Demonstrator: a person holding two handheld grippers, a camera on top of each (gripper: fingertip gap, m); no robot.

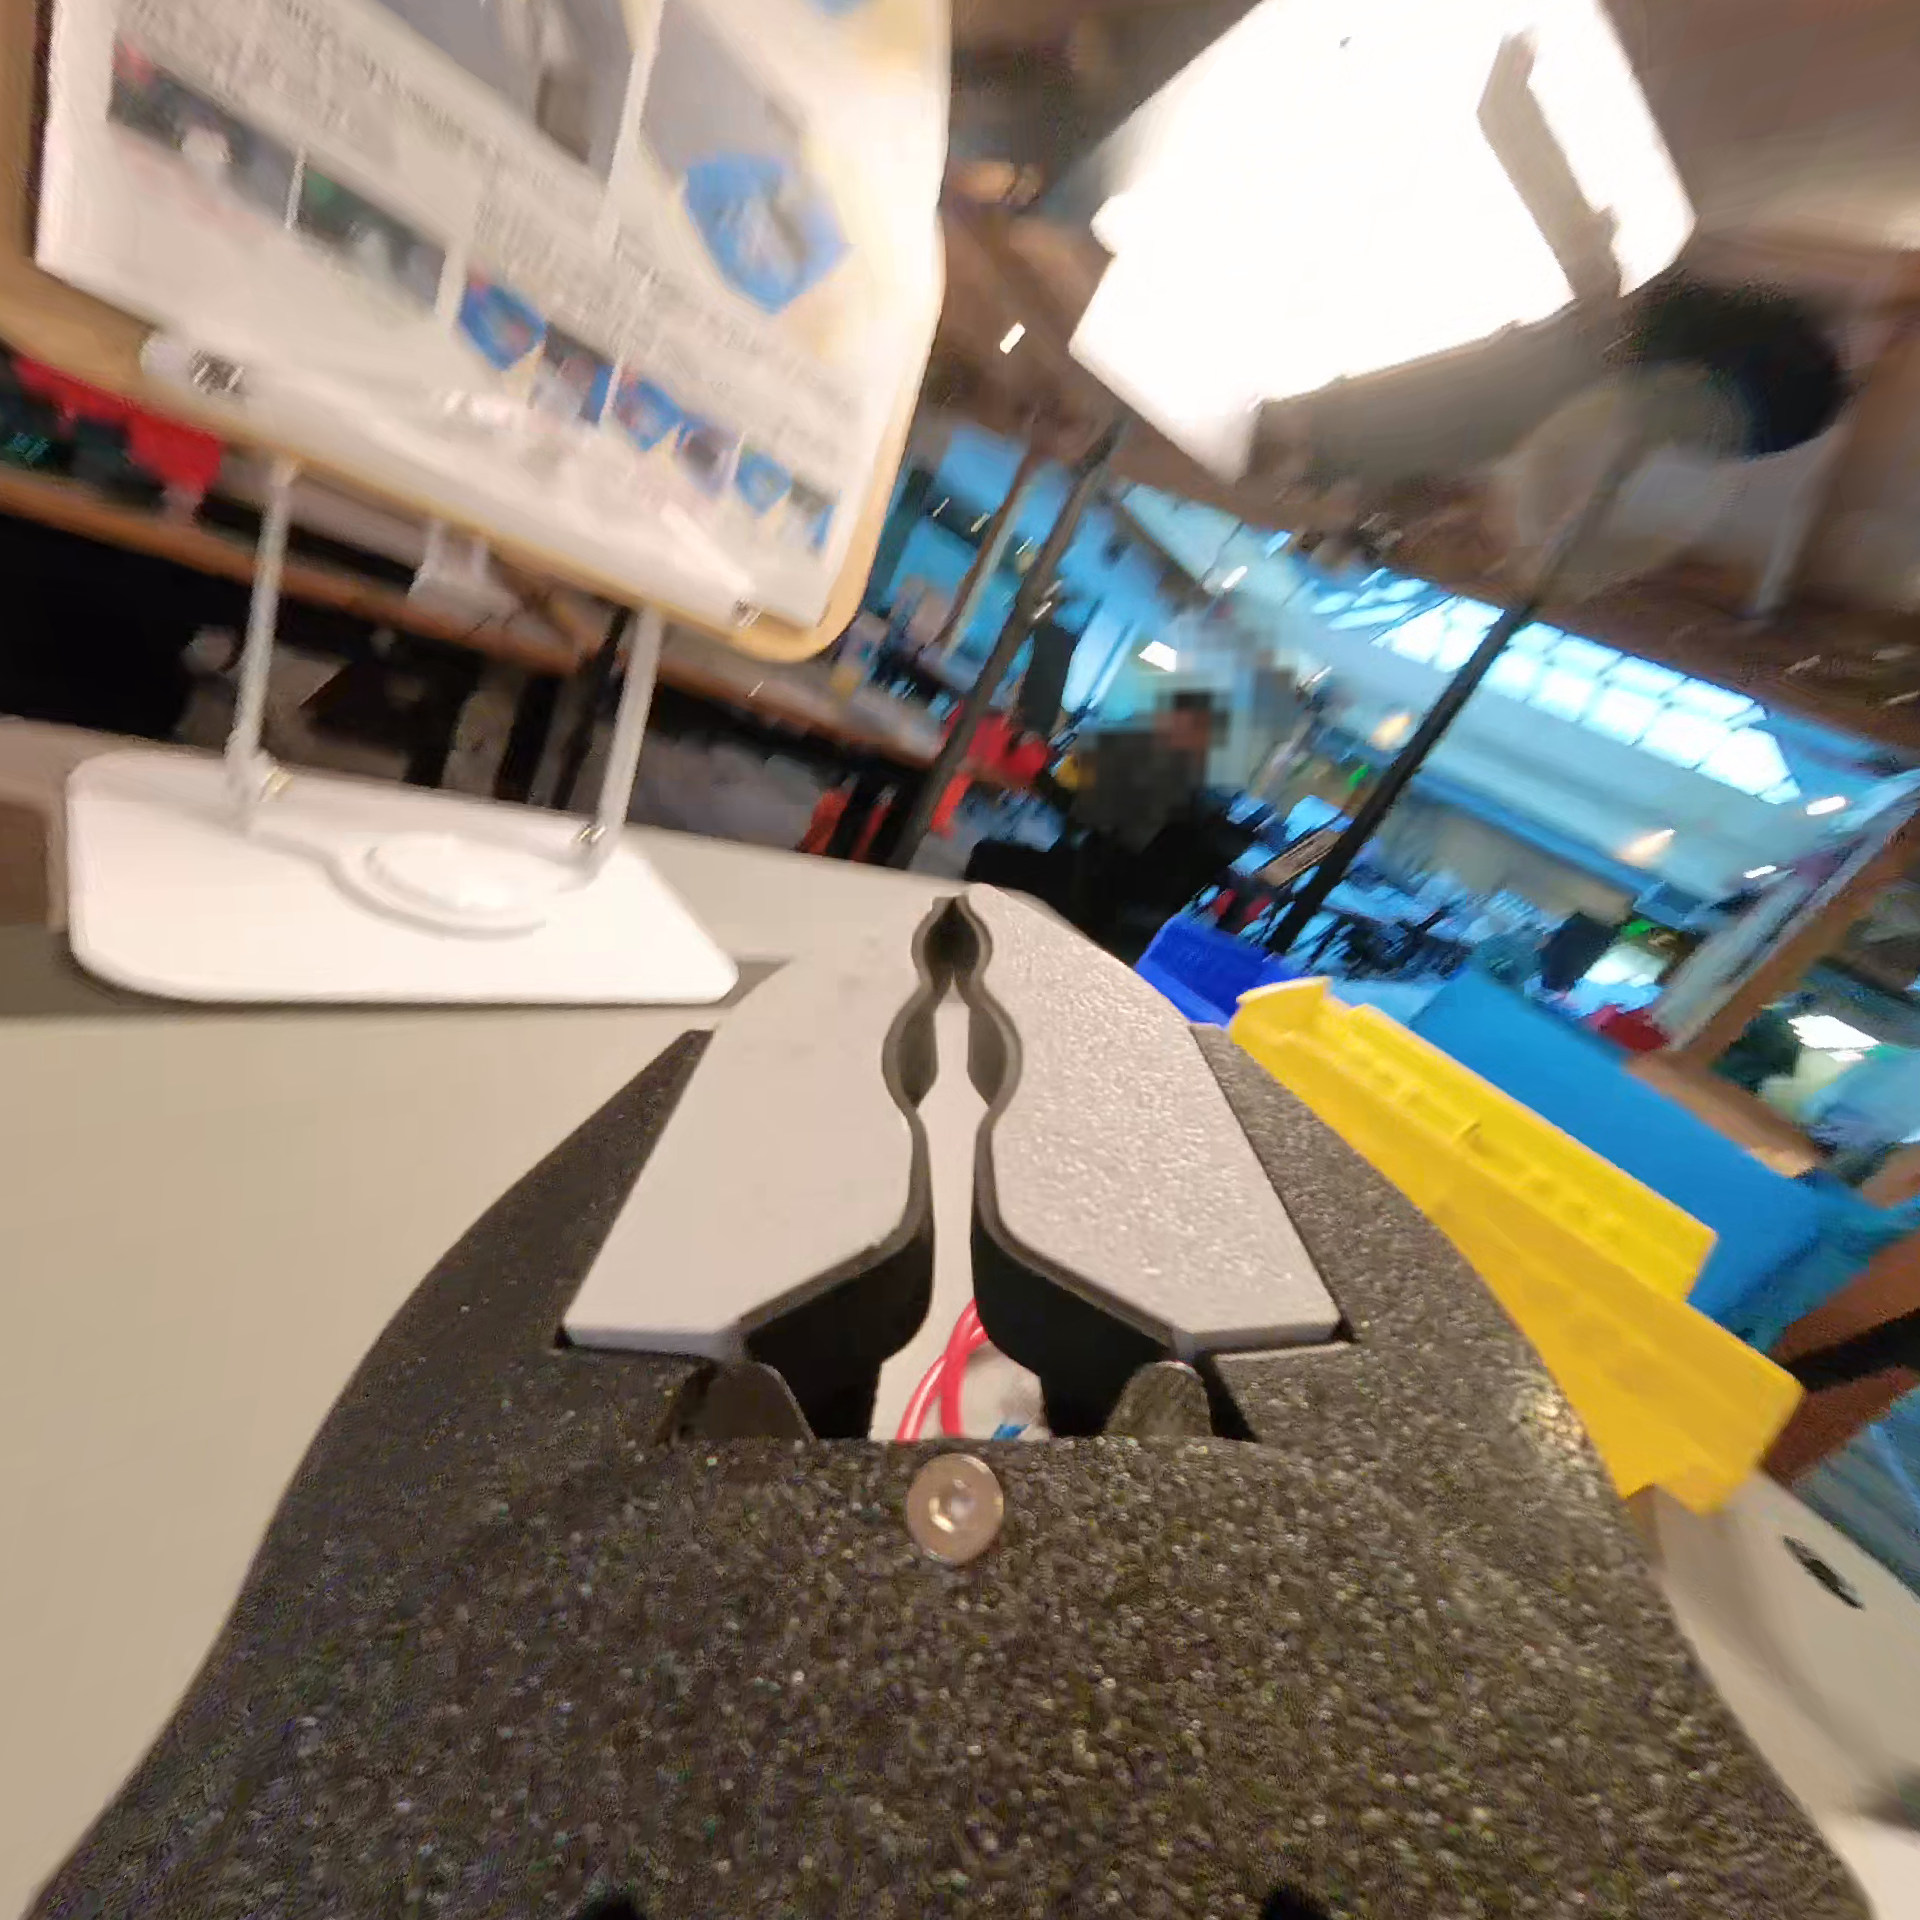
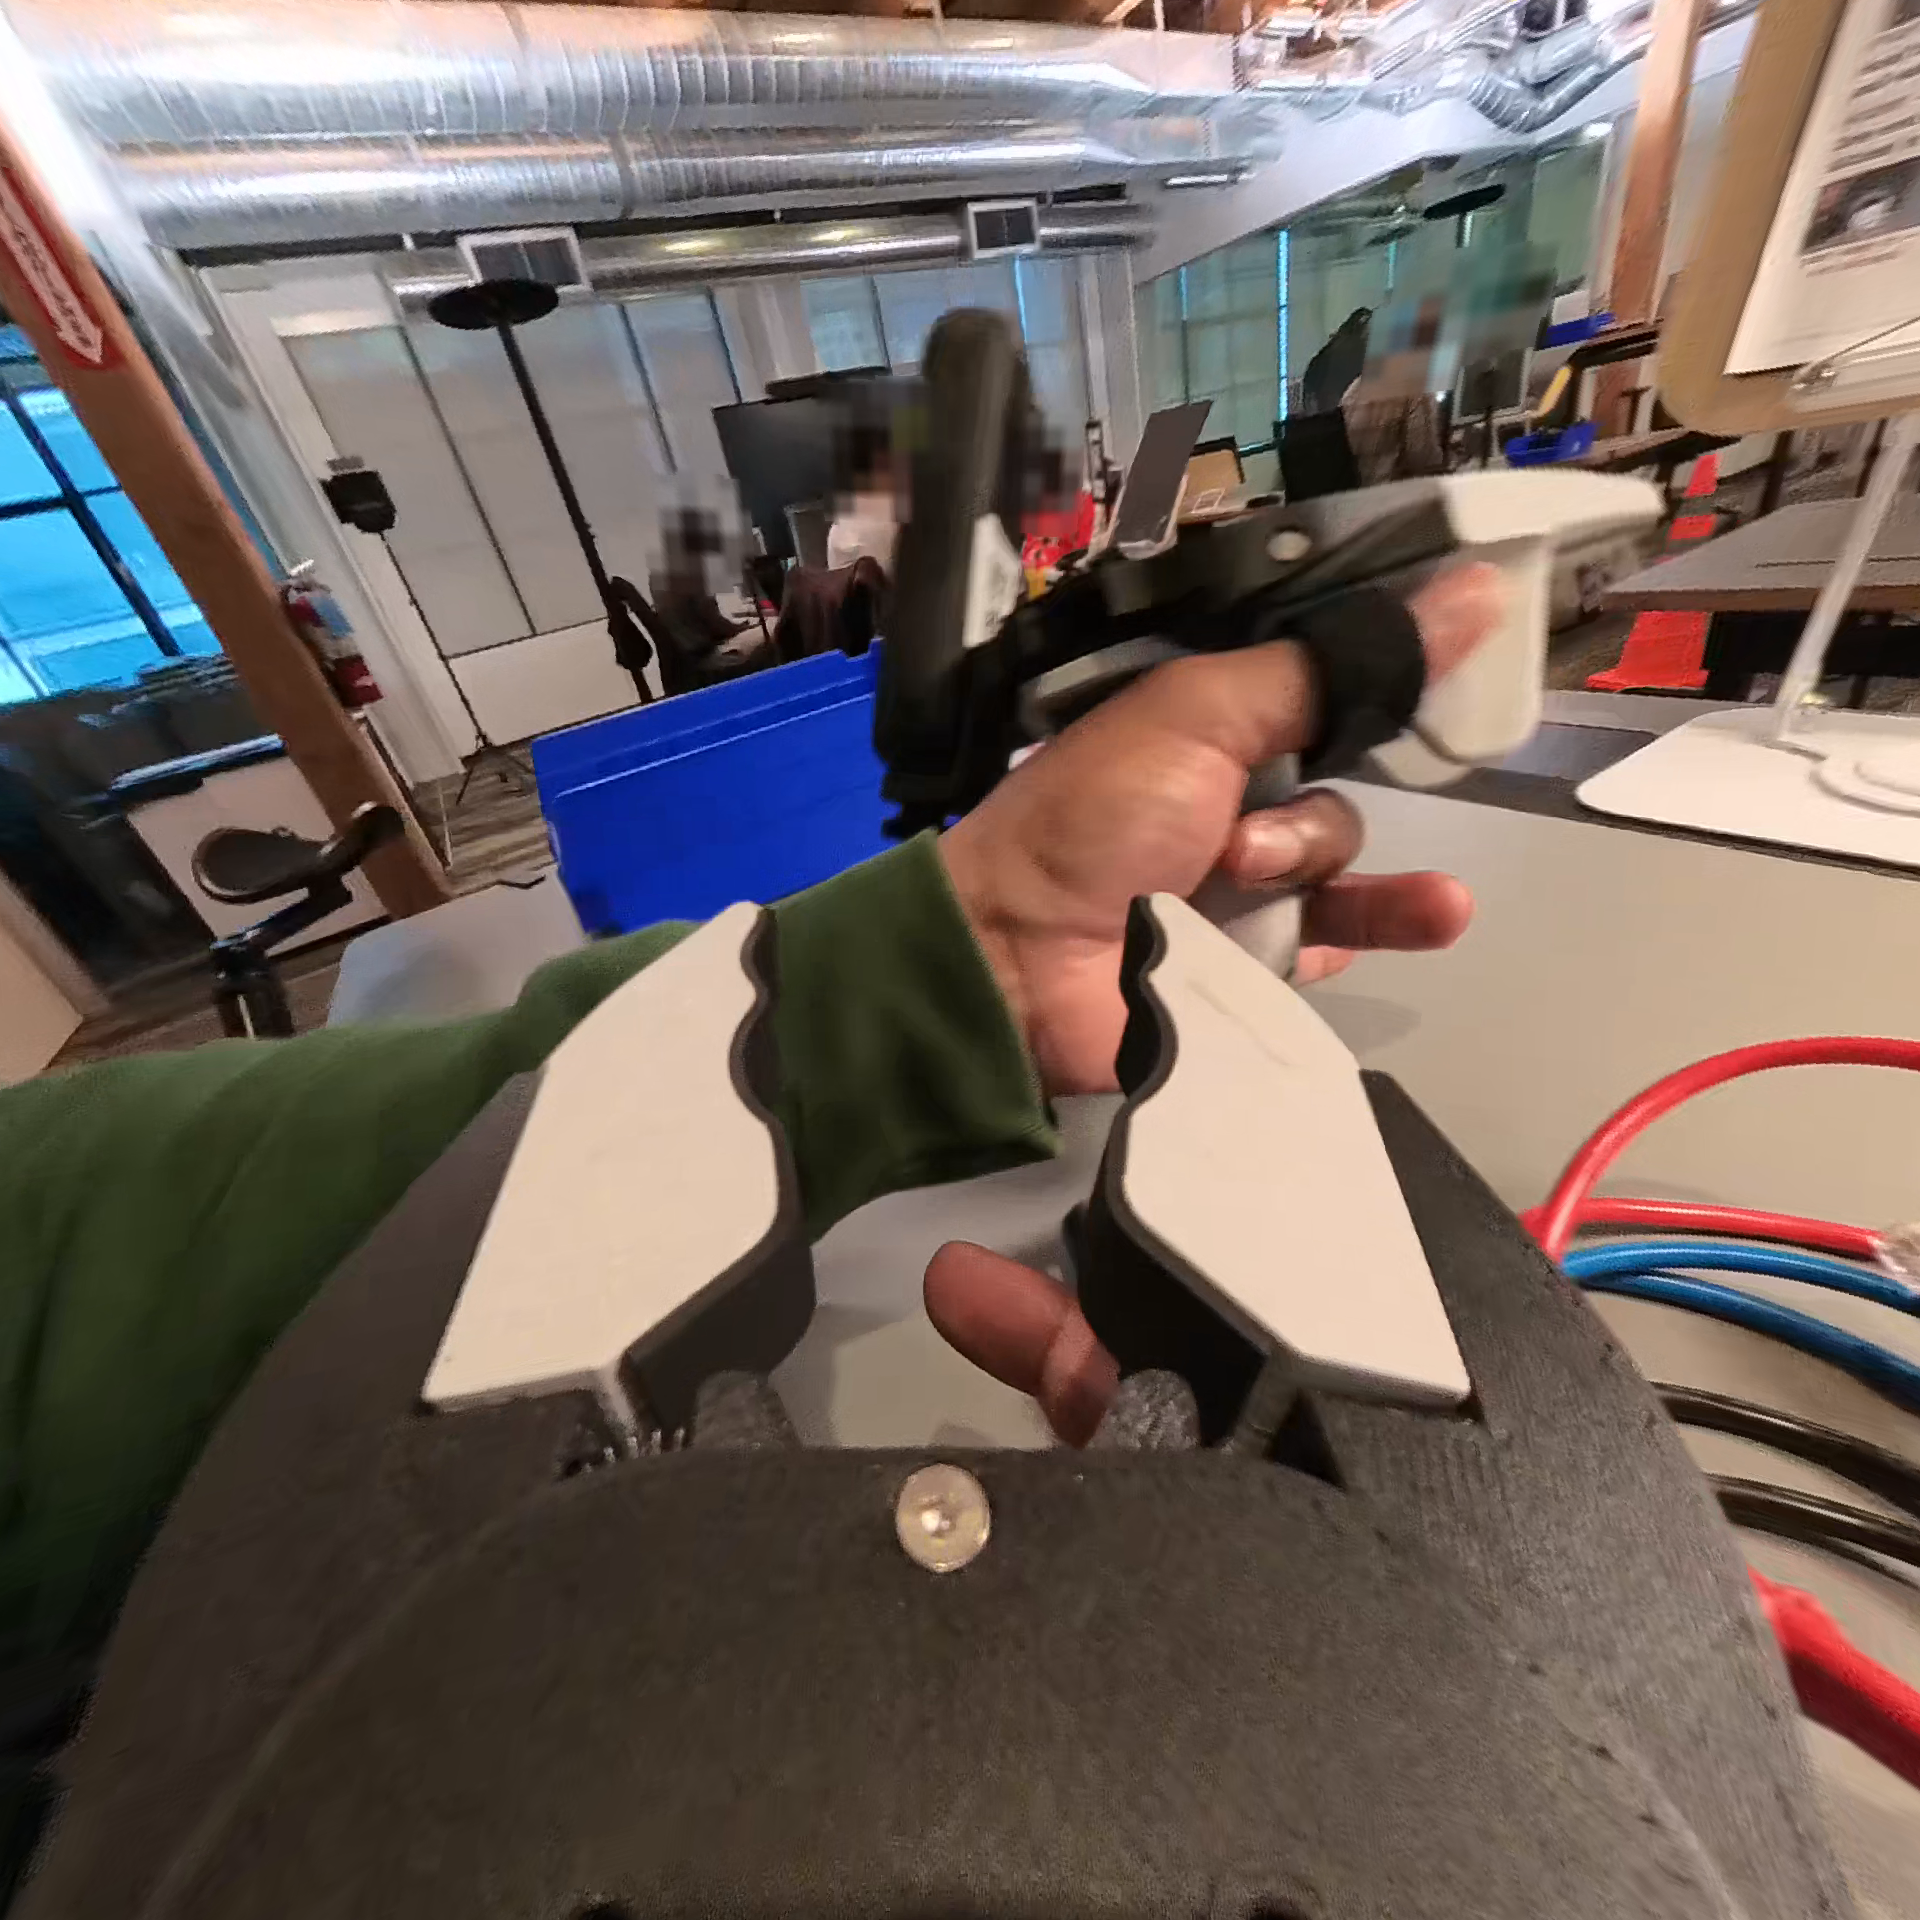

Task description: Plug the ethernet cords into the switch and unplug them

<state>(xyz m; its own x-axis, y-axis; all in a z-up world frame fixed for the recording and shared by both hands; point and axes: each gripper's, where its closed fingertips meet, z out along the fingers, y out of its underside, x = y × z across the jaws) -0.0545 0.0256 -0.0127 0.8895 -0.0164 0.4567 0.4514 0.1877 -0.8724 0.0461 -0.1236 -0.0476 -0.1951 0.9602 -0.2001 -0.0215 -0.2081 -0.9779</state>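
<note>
In the left wrist view my left gripper [image 1: 958, 914] is shut with its grey fingertips together and nothing between them; it is raised and tilted over the grey table [image 1: 208, 1195]. A bit of red cord [image 1: 961, 1371] shows through the gap near the finger bases. In the right wrist view my right gripper [image 2: 951, 935] is open and empty. Beyond it a hand [image 2: 1132, 831] in a green sleeve holds the left gripper [image 2: 1496, 623], which is blurred. Red [image 2: 1714, 1070], blue [image 2: 1745, 1278] and black [image 2: 1818, 1423] cords lie on the table at the right. No switch is in view.
A sign board on a white stand base [image 1: 395, 914] stands on the table ahead. A blue bin [image 2: 717, 779] and a yellow bin [image 1: 1507, 1226] sit past the table edge. A red object [image 2: 1839, 1683] lies at the lower right. People sit in the far background.
</note>
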